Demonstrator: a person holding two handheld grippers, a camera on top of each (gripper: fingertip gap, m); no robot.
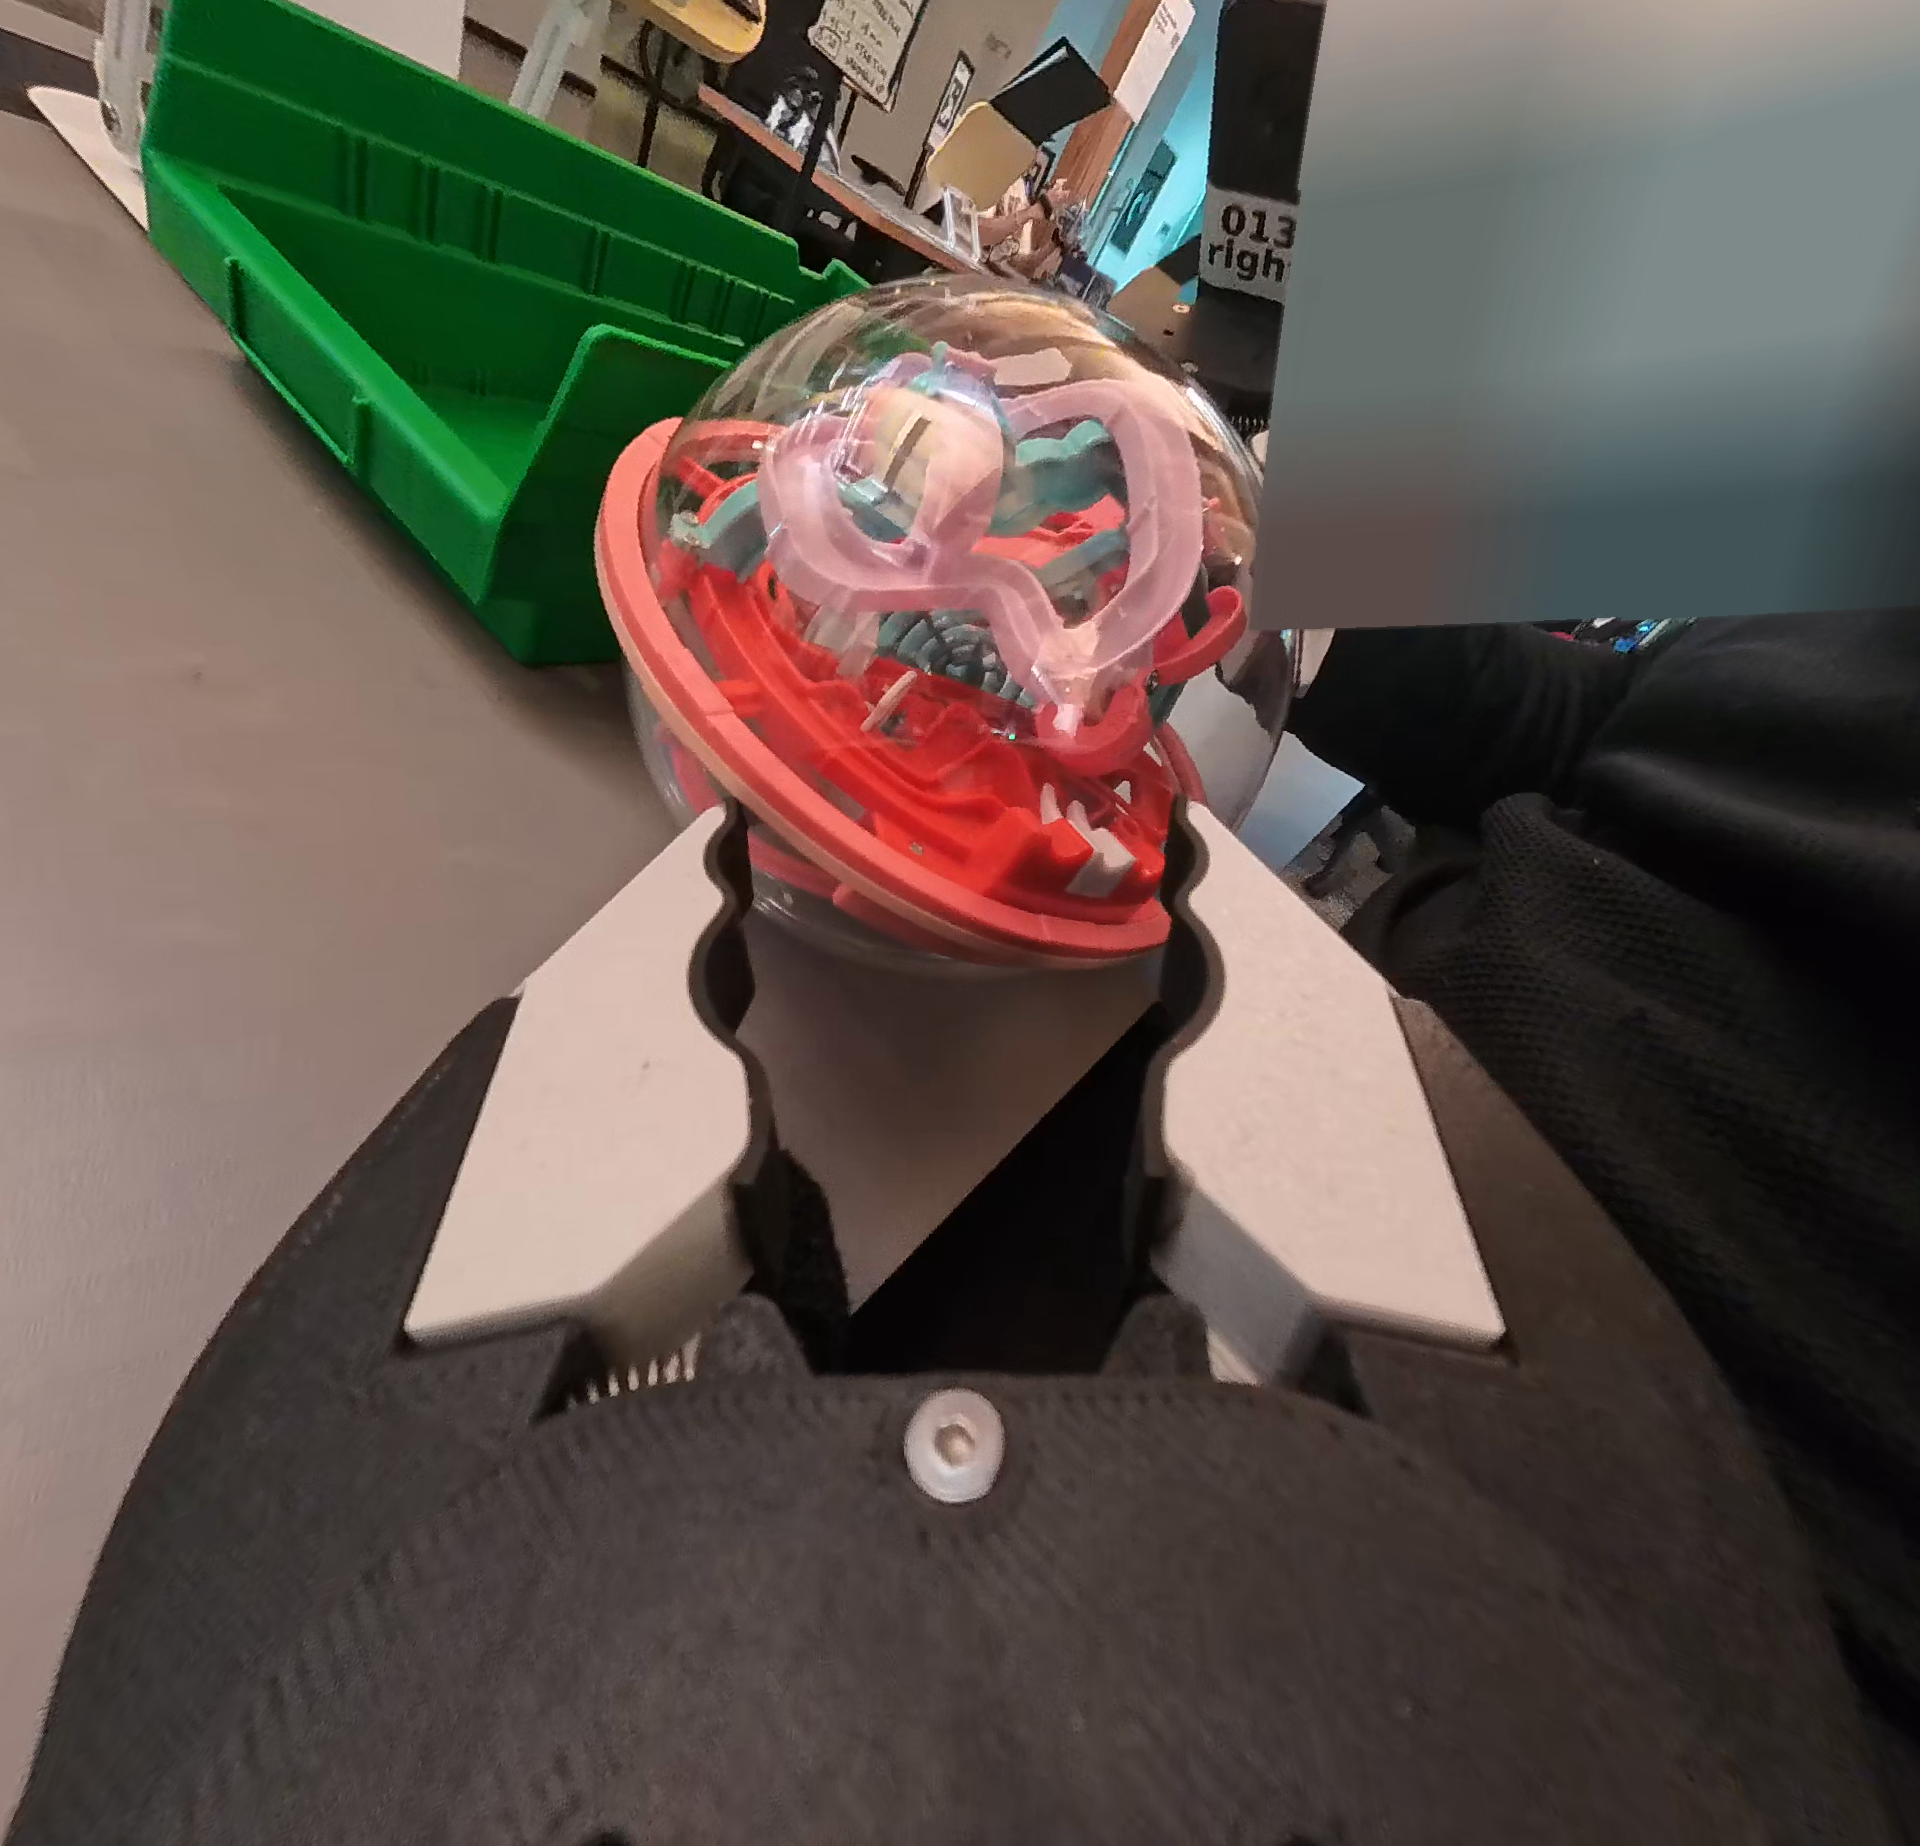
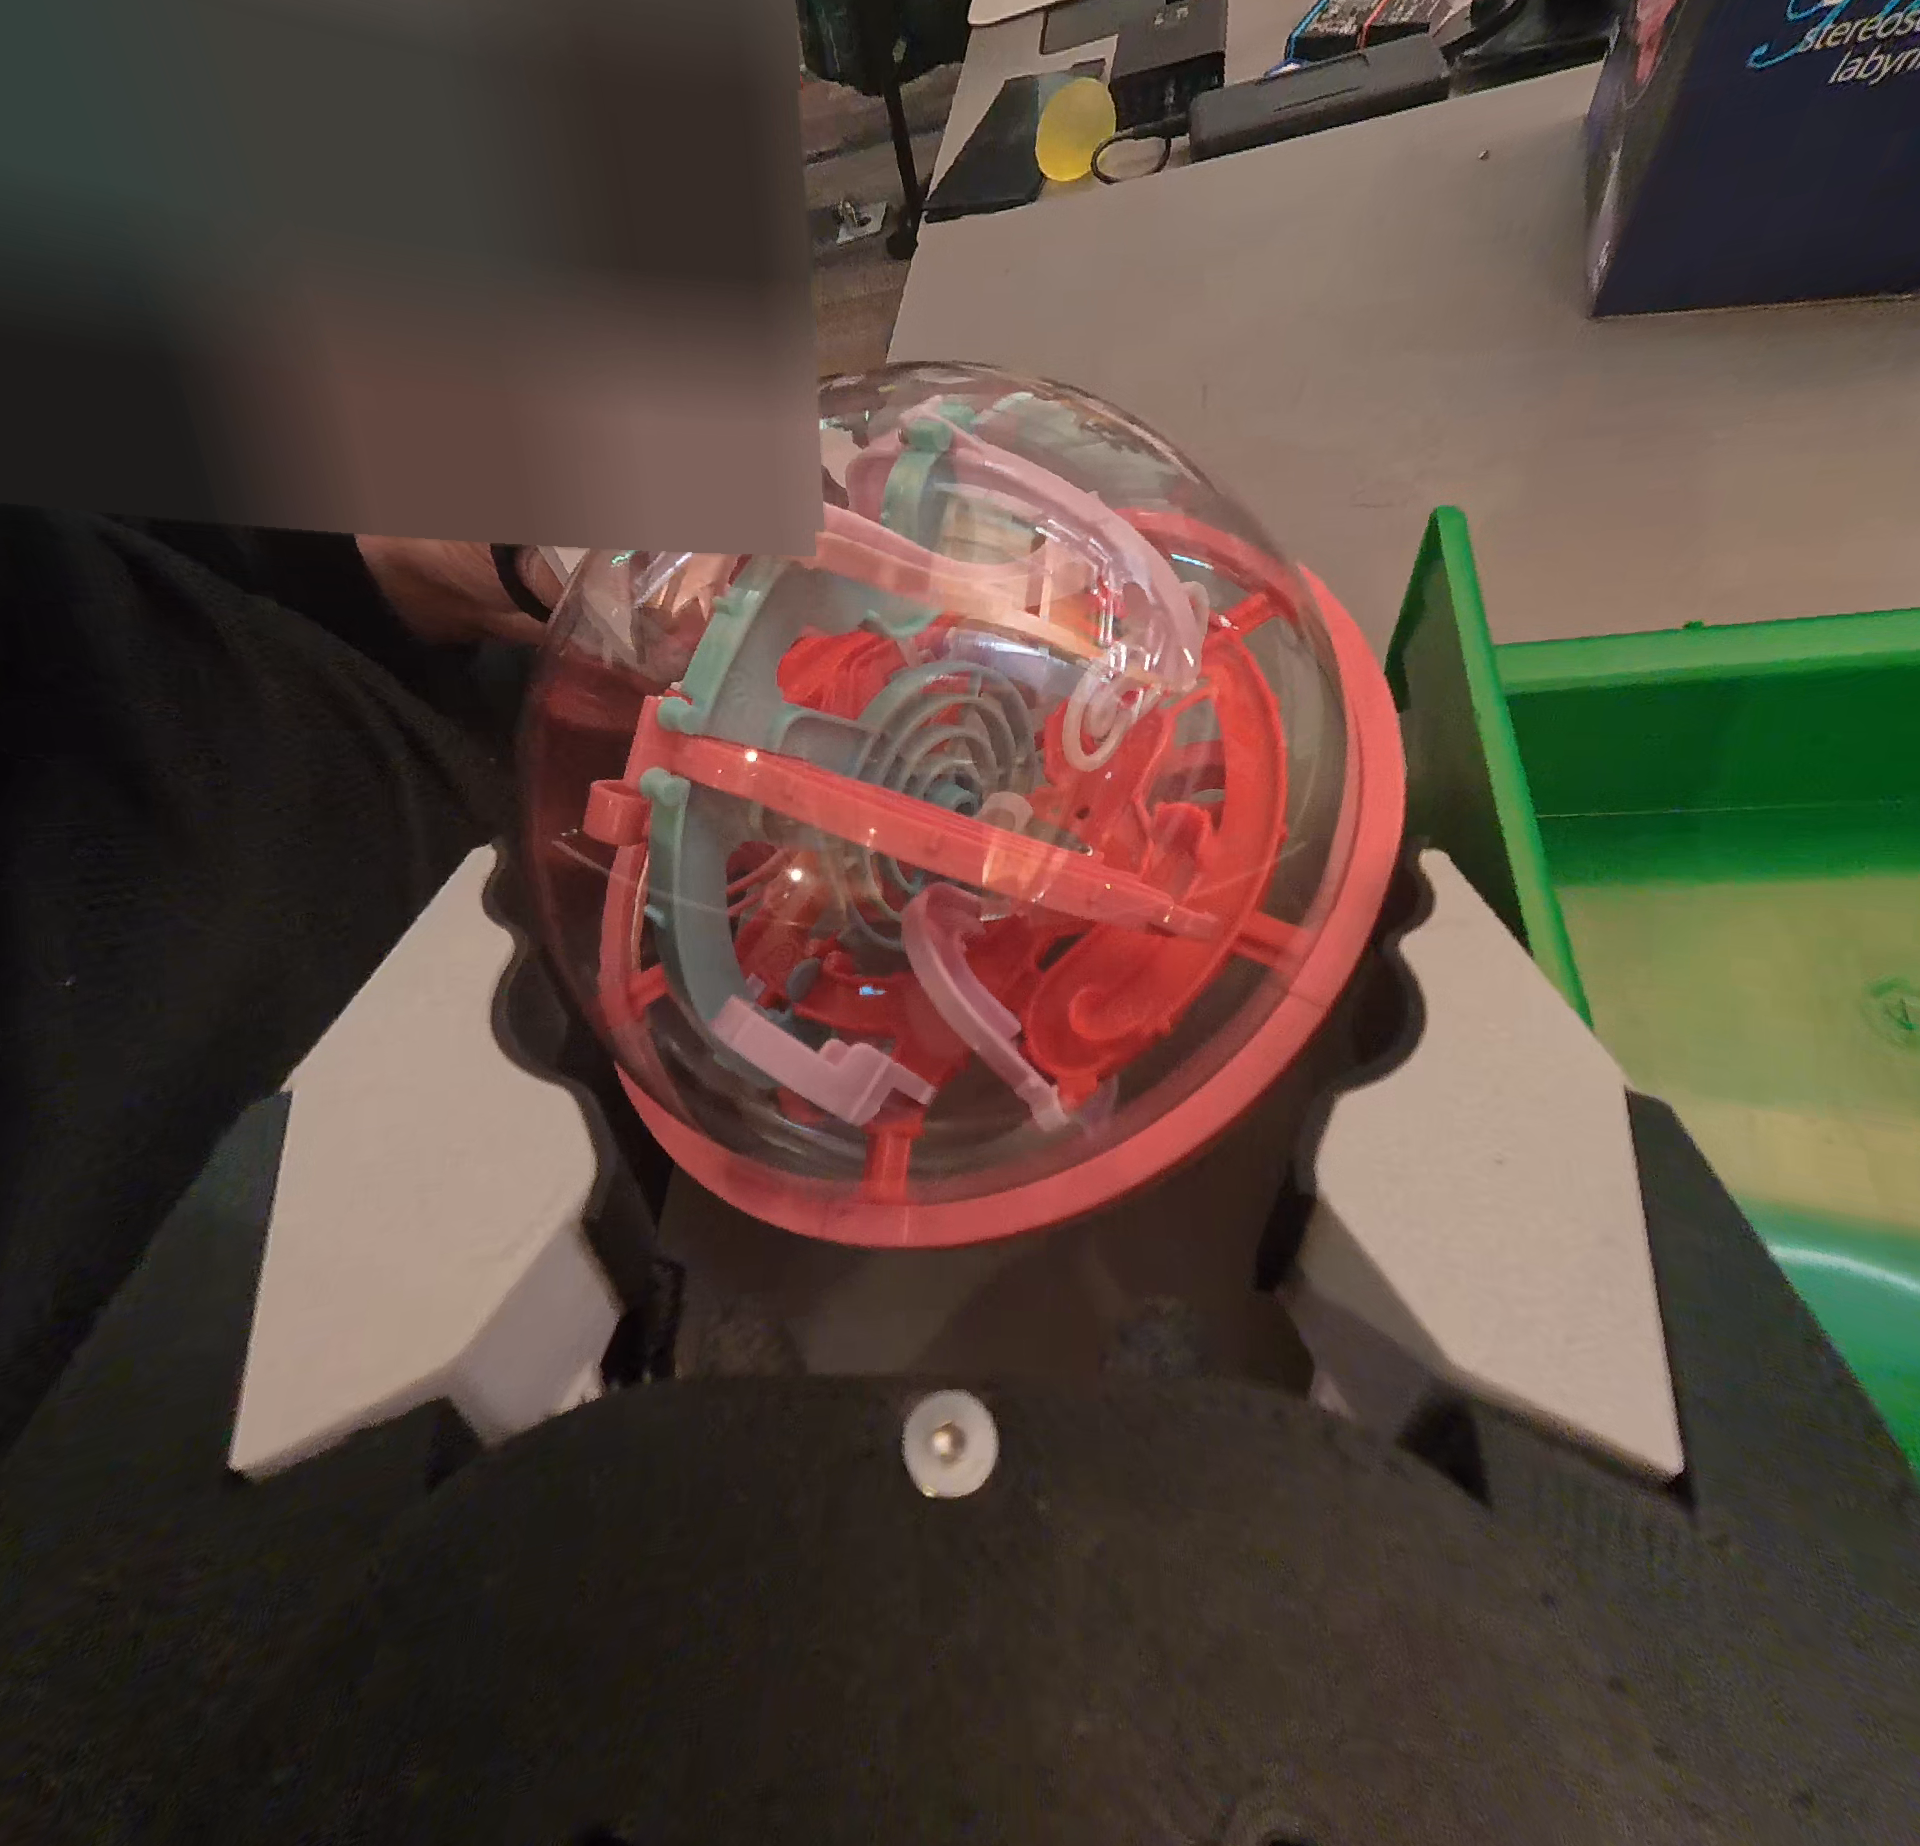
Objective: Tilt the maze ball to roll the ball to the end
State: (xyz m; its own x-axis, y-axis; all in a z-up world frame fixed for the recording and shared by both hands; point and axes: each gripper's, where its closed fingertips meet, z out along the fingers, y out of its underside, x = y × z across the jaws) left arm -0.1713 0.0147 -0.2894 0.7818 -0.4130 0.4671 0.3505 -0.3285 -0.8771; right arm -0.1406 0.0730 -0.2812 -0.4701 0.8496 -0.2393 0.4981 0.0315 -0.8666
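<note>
In the left wrist view, your green bin (image 1: pixel 416 269) sits in the upper left of the frame on the grey table (image 1: pixel 208 757), lying tilted with its open end toward the middle. Centre frame, your left gripper (image 1: pixel 951 840) has its two grey fingers (image 1: pixel 613 1048) spread to either side of the maze ball (image 1: pixel 935 601), their tips pressed against the lower part of the clear shell, so the ball is clamped between them. The salmon equator ring runs diagonally, low on the right, so the ball is tilted. Pink, teal and red tracks fill it; you cannot make out the small ball inside. On the right of the frame lies a dark sleeve (image 1: pixel 1610 913).

In the right wrist view, a dark sleeve fills the left of the frame. In the centre, your right gripper (image 2: pixel 956 892) holds the same maze ball (image 2: pixel 935 809) with its fingers (image 2: pixel 416 1121) wide apart and closed on the shell's sides. The ring sweeps down the right side and under. At right is the green bin (image 2: pixel 1714 809); a dark blue box (image 2: pixel 1766 134) stands in the upper right.
</note>
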